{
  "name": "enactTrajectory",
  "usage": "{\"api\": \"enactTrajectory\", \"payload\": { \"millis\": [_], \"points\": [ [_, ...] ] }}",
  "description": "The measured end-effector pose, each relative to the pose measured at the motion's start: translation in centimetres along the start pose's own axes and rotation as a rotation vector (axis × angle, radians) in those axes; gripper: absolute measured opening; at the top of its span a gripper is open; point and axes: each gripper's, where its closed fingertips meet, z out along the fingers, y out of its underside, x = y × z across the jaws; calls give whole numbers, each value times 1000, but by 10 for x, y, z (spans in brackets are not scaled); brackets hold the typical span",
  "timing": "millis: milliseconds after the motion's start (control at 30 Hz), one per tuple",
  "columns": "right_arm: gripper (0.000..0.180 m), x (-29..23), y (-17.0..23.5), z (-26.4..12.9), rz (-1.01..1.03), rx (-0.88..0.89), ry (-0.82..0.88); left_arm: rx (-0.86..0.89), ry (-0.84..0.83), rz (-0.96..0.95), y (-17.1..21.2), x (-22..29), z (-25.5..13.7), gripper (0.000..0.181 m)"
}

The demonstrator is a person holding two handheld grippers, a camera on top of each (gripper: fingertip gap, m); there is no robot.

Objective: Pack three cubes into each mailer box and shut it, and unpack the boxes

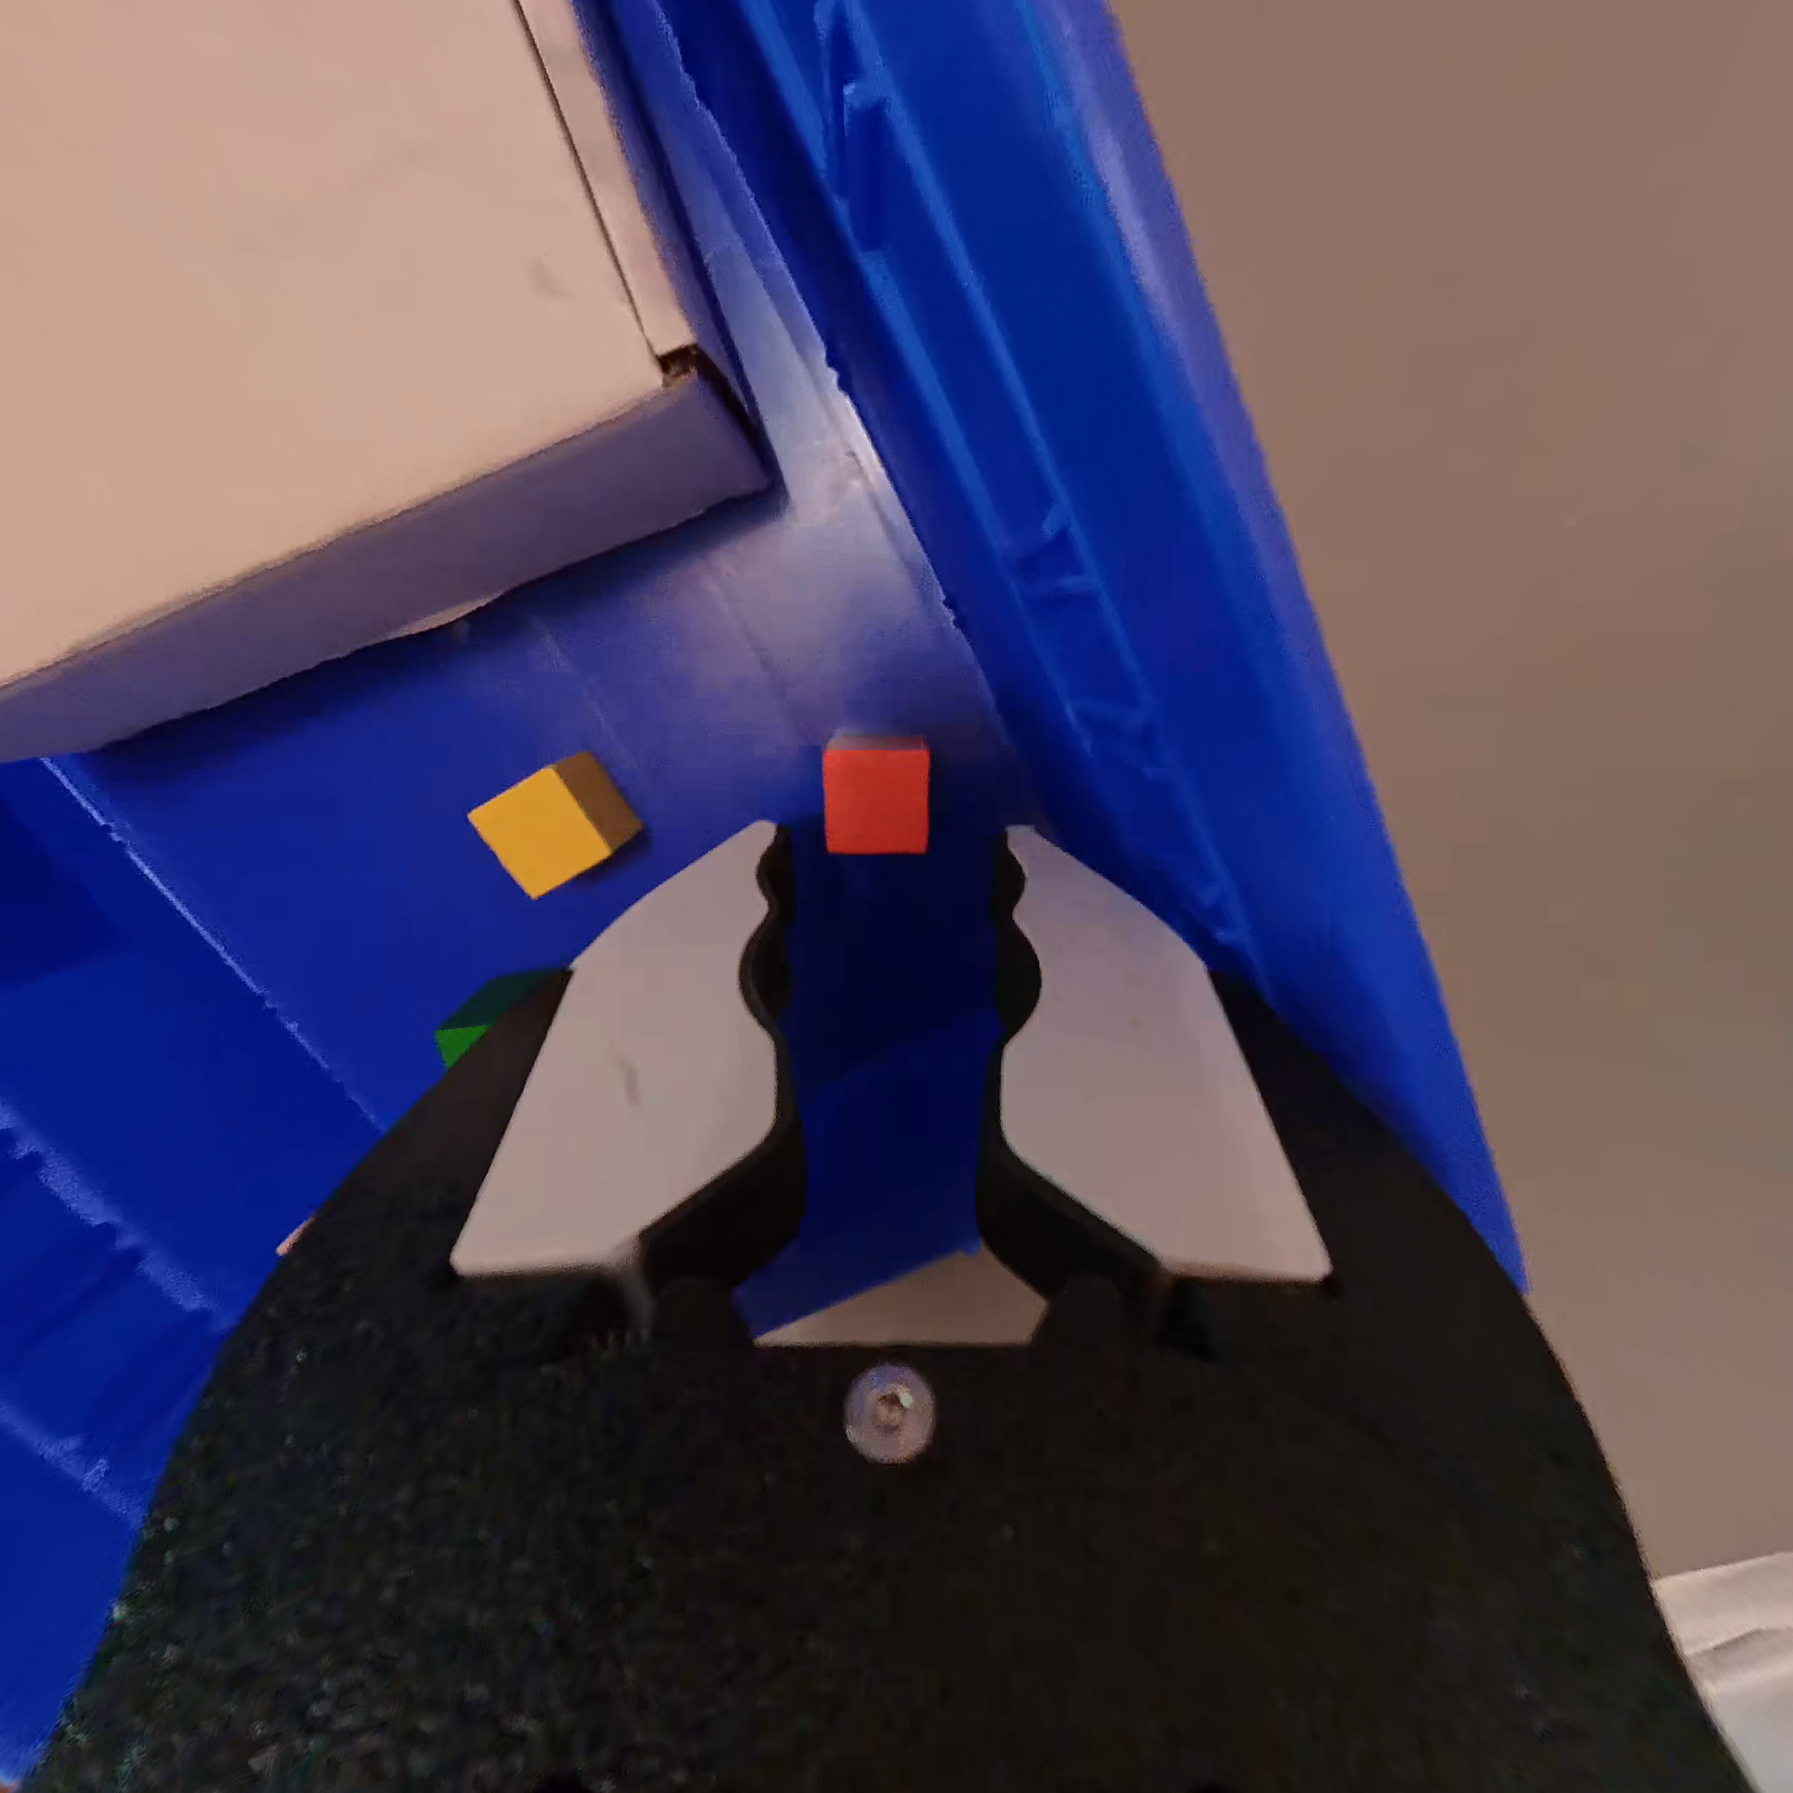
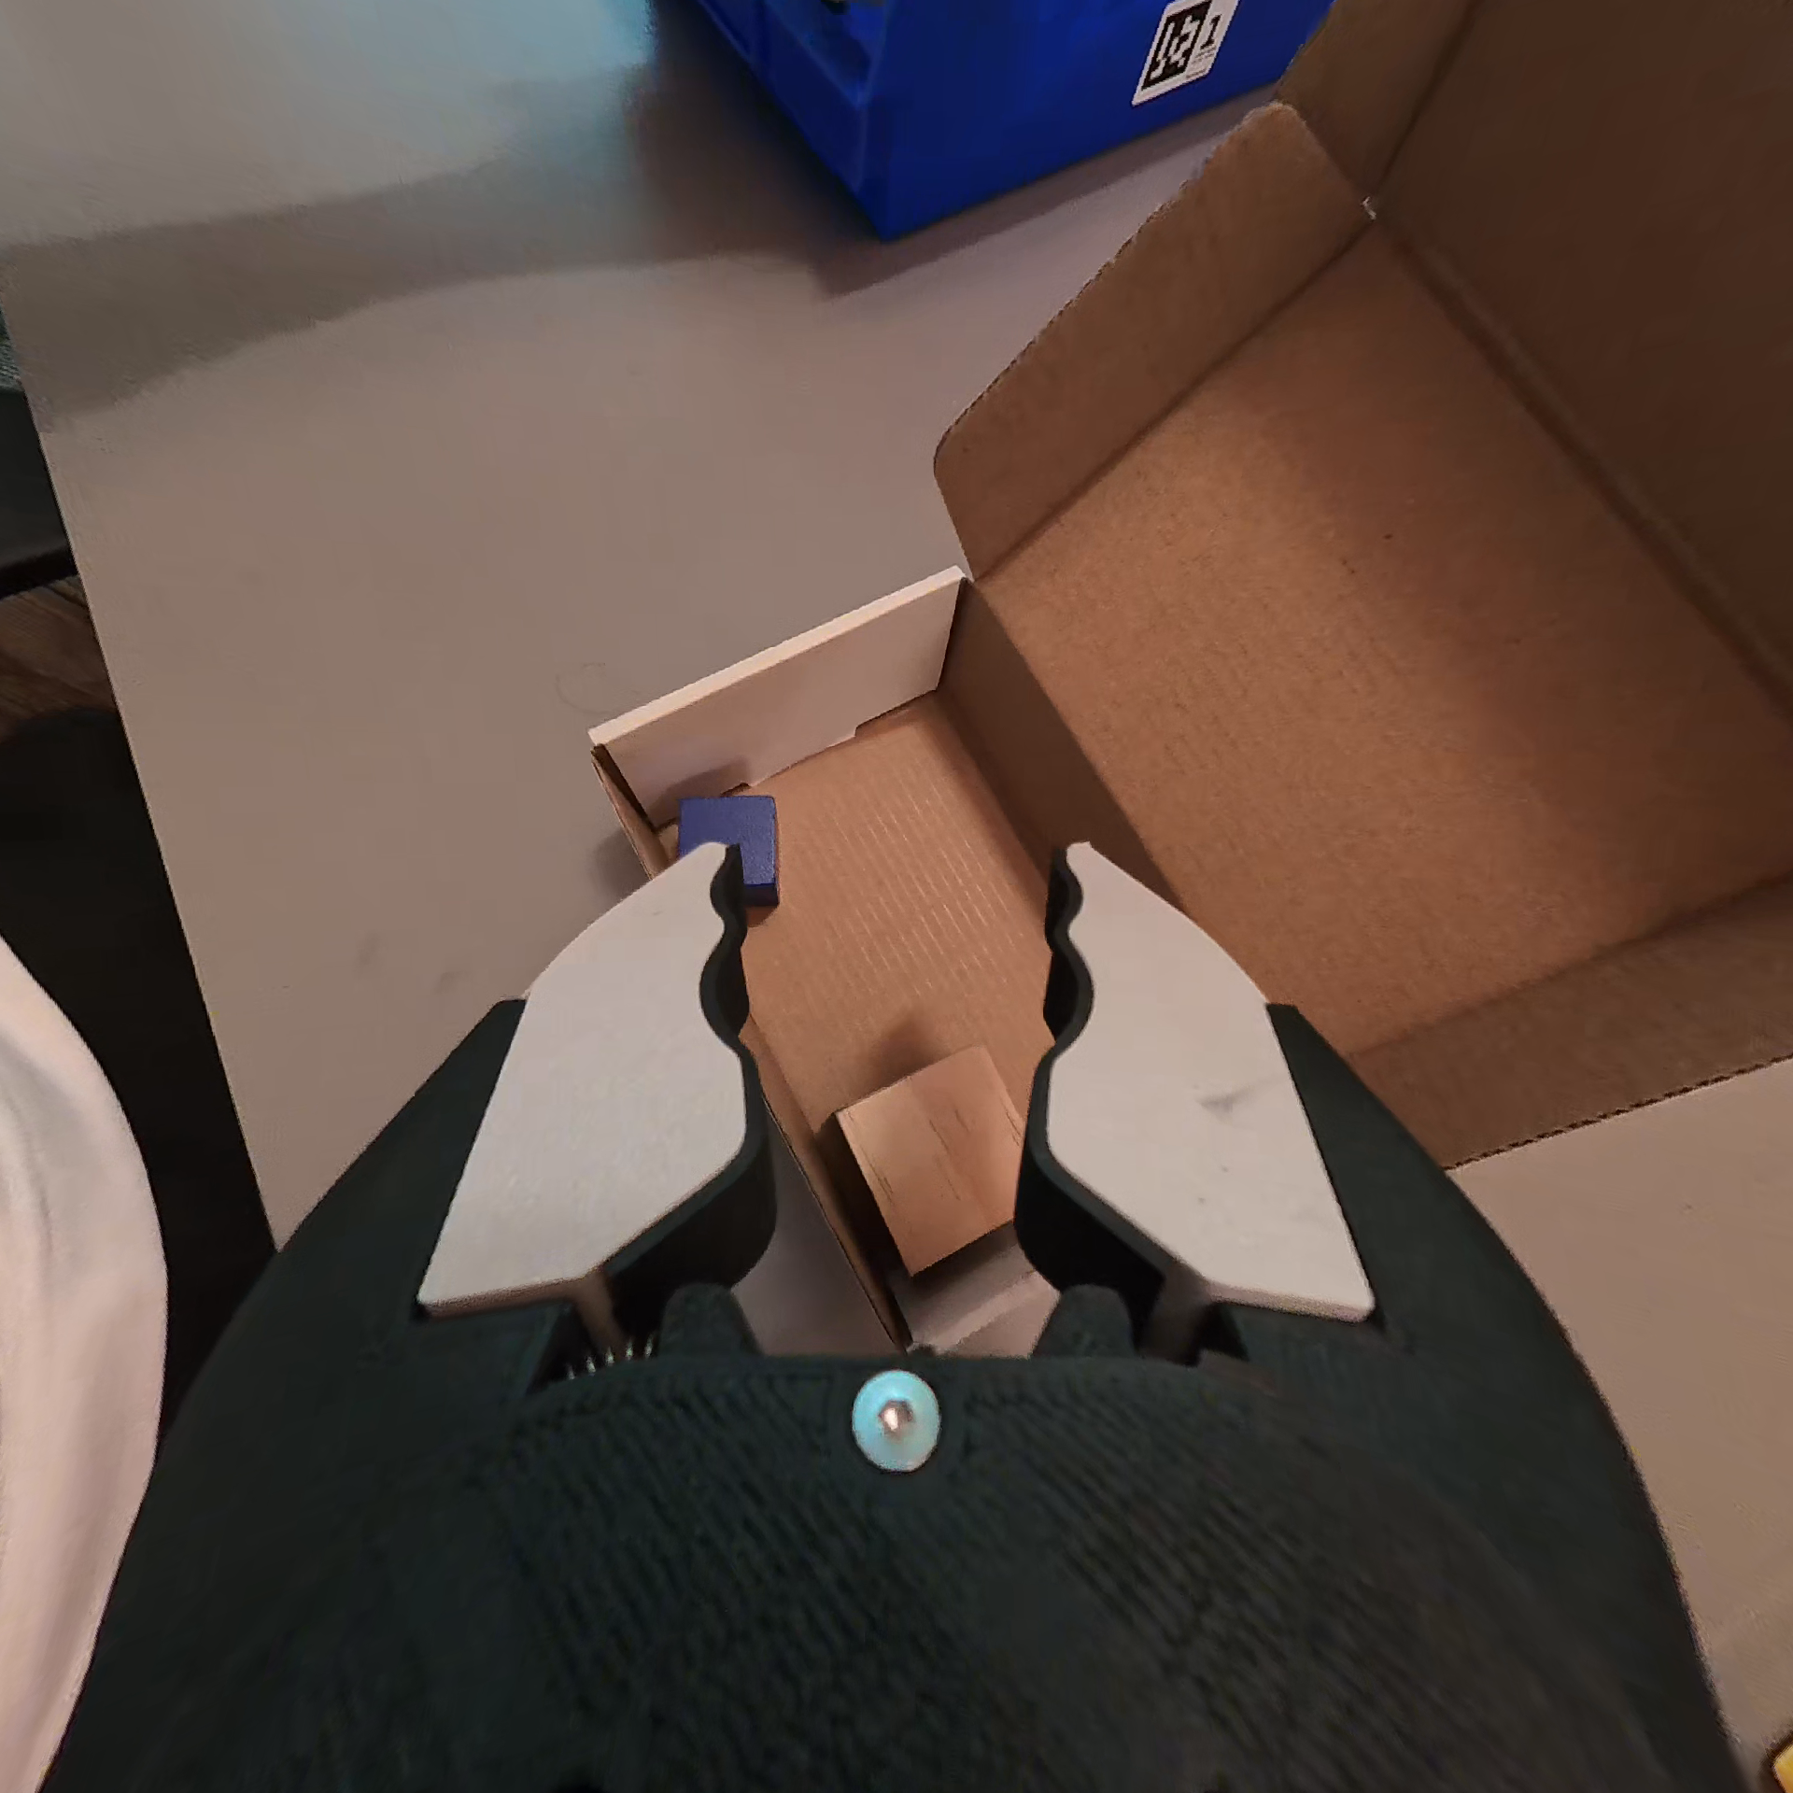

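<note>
In the left wrist view my left gripper (image 1: 888, 834) is open inside a blue bin (image 1: 1019, 407). A red cube (image 1: 876, 794) lies just ahead of its fingertips. A yellow cube (image 1: 553, 823) lies to the left and a green cube (image 1: 475, 1024) is partly hidden behind the left finger. In the right wrist view my right gripper (image 2: 897, 854) is open and empty above an open mailer box (image 2: 1310, 679). A blue cube (image 2: 733, 842) lies in the box's far left corner and a plain wooden cube (image 2: 936, 1150) lies on its floor between the fingers.
A closed white box (image 1: 291, 340) sits in the blue bin behind the cubes. The blue bin (image 2: 970, 107), with a black and white marker tag, stands on the grey table (image 2: 437, 534) beyond the mailer box. The table's left edge is close, with white cloth (image 2: 58, 1310) beside it.
</note>
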Motion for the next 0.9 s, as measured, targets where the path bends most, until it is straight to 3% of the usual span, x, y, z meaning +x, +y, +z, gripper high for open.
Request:
{"api": "enactTrajectory", "payload": {
  "millis": [100,167,300,433,567,700,767,900],
  "points": [
    [61,1,2,1,3,-5,-3,17,11,-35,-4,-2,6,37],
    [61,0,2,1,8,-2,-13,0,36,-50,-1,0,8,21],
    [61,-3,-2,0,9,18,-29,25,54,-49,0,-5,-1,20],
    [62,-2,-4,-4,20,37,-30,257,53,-37,-20,-10,-41,21],
    [66,-8,-17,-9,72,123,-93,597,139,41,-34,11,-112,20],
    [79,-26,-49,-25,257,322,-302,975,360,232,-26,72,-192,20],
    [96,-34,-69,-39,386,459,-452,1132,524,388,-7,118,-223,20],
    [99,-45,-97,-65,676,637,-792,1312,708,754,49,206,-240,19]
  ]
}}
